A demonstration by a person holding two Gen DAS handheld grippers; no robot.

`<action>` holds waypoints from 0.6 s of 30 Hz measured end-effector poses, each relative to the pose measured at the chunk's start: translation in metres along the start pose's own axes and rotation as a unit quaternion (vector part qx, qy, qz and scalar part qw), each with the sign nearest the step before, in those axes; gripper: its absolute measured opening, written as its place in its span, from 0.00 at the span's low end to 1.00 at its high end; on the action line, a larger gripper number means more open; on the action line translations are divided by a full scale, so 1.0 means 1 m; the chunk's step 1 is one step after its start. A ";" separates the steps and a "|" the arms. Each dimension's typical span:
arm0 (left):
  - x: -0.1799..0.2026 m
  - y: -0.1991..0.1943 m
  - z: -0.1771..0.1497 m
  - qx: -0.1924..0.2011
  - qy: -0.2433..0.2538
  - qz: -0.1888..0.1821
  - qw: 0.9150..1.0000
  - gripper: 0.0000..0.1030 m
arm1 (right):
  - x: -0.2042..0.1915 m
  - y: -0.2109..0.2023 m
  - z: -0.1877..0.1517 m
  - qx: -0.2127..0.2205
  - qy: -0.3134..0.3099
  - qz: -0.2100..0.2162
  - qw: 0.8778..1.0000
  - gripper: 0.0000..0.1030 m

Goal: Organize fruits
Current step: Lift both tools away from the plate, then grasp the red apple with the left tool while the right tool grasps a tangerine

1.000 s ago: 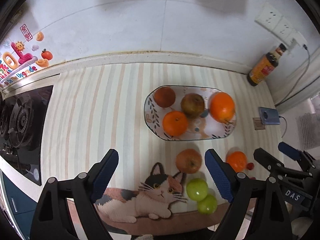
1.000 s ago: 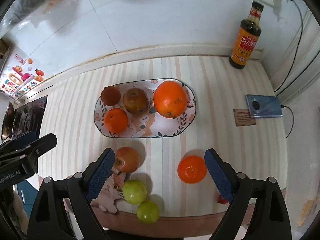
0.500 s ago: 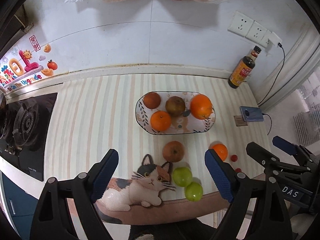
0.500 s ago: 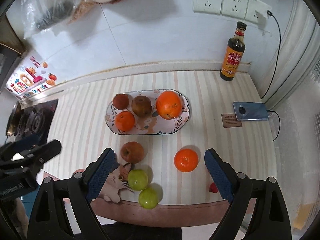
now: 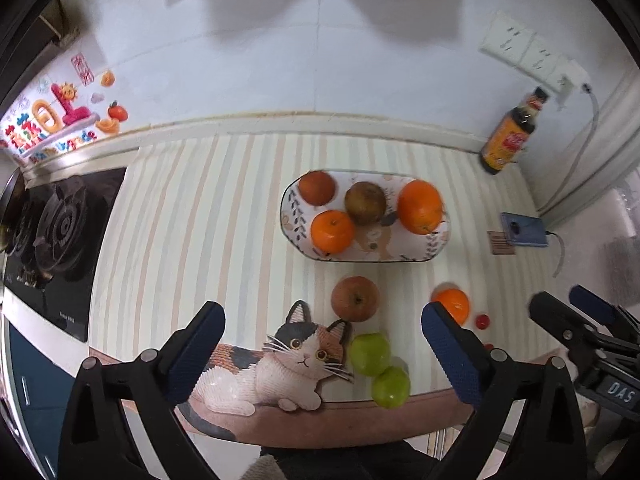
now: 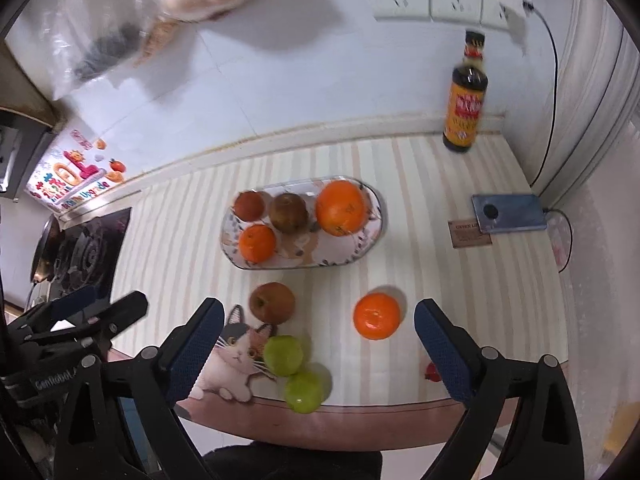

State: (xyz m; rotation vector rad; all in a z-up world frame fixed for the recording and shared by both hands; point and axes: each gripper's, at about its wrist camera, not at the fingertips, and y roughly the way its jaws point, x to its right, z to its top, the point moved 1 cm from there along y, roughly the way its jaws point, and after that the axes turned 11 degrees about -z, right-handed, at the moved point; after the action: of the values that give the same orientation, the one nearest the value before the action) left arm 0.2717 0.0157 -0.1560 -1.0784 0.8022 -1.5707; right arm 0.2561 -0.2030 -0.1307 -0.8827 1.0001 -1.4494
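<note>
An oval patterned plate (image 5: 437, 249) (image 6: 375, 222) holds several fruits, among them a large orange (image 5: 420, 212). In front of it on the striped mat lie a red apple (image 5: 355, 298) (image 6: 272, 303), a small orange (image 5: 452, 304) (image 6: 376, 316) and two green apples (image 5: 370, 354) (image 6: 283, 355) near the counter's front edge. My left gripper (image 5: 320, 316) hangs high above the apples, its jaws opening with nothing between them. My right gripper (image 6: 318, 312) hovers above the red apple and small orange, its jaws opening too, and it is empty.
A gas stove (image 5: 52, 232) is at the left. A sauce bottle (image 5: 508, 140) stands at the back right below wall sockets (image 5: 516, 44). A phone (image 5: 524, 230) on a cable lies at the right. A tiny red fruit (image 5: 483, 321) sits beside the small orange. Plastic bags (image 6: 160, 20) hang on the wall.
Both grippers have lifted and pulled back from the counter, so the fruits look smaller and more wall shows. Both pairs of jaws stand a little wider. No fruit has moved.
</note>
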 end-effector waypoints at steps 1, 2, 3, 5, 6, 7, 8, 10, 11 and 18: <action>-0.001 0.008 0.000 -0.008 -0.006 0.004 1.000 0.98 | 0.004 0.008 0.001 -0.008 0.001 0.000 1.000 0.95; -0.003 0.019 -0.001 -0.018 -0.012 0.006 1.000 0.98 | 0.008 0.018 0.002 -0.017 0.001 0.000 1.000 0.95; -0.005 0.031 -0.001 -0.029 -0.017 0.010 0.999 0.98 | 0.013 0.030 0.002 -0.028 0.000 -0.002 1.000 0.95; -0.008 0.057 -0.003 -0.057 -0.029 0.021 0.998 0.98 | 0.022 0.055 0.001 -0.045 -0.001 -0.007 0.999 0.95; -0.009 0.071 -0.004 -0.071 -0.037 0.022 0.997 0.98 | 0.025 0.065 0.001 -0.052 -0.003 -0.010 0.999 0.95; -0.009 0.081 -0.004 -0.082 -0.042 0.023 0.995 0.98 | 0.028 0.077 0.000 -0.064 -0.003 -0.015 0.998 0.95; -0.008 0.093 -0.005 -0.094 -0.043 0.025 0.994 0.98 | 0.032 0.095 -0.001 -0.078 -0.004 -0.018 0.997 0.95; -0.007 0.119 -0.006 -0.118 -0.045 0.033 0.992 0.98 | 0.038 0.123 -0.004 -0.104 -0.004 -0.027 0.994 0.95; -0.005 0.130 -0.007 -0.127 -0.044 0.033 0.990 0.98 | 0.040 0.137 -0.006 -0.118 -0.004 -0.026 0.993 0.95; -0.003 0.187 -0.004 -0.185 -0.040 0.019 0.982 0.98 | 0.052 0.204 -0.021 -0.181 0.034 -0.001 0.983 0.95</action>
State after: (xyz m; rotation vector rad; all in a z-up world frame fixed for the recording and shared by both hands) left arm 0.3371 -0.0287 -0.3260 -1.3738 1.0809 -1.3675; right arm 0.3049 -0.2583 -0.3285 -1.0984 1.3425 -1.3265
